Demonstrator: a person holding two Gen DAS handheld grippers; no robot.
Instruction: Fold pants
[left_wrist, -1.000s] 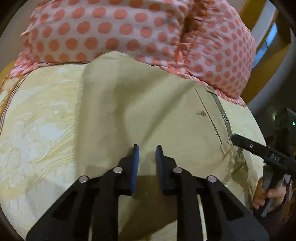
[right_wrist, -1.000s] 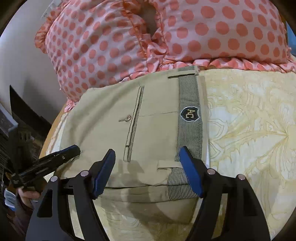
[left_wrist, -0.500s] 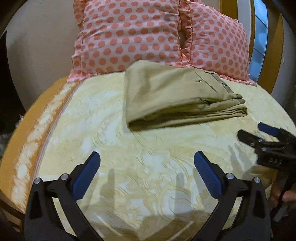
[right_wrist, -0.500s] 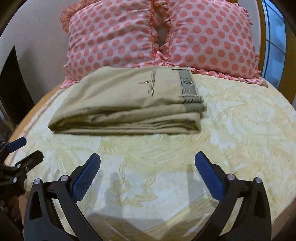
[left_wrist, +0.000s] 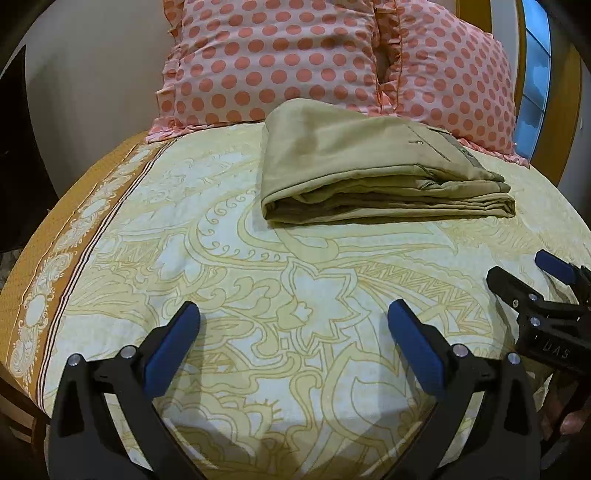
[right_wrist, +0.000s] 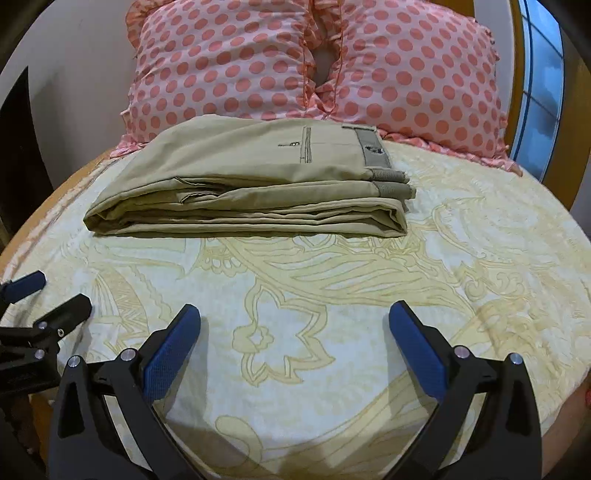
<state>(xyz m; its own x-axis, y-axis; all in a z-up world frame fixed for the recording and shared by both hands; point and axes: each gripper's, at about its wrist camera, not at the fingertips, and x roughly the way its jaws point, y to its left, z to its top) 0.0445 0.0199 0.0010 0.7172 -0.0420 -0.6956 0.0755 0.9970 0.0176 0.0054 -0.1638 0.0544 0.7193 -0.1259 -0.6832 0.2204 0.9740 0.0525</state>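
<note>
Right wrist: pants (right_wrist: 258, 177) folded, grippers wide.

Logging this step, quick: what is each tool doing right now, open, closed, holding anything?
Left tool: open, holding nothing, apart from the folded pants.
Right tool: open, holding nothing, apart from the pants.

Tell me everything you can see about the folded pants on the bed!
The pants are khaki-tan, in what looks like smooth woven cotton. They are folded into a flat, neat stack of several layers. On top you can see a stitched pocket with a small button, and a striped grey waistband with a badge. They lie on the yellow patterned bedsheet, with their far edge against the pink polka-dot pillows. Neither gripper touches them.
</note>
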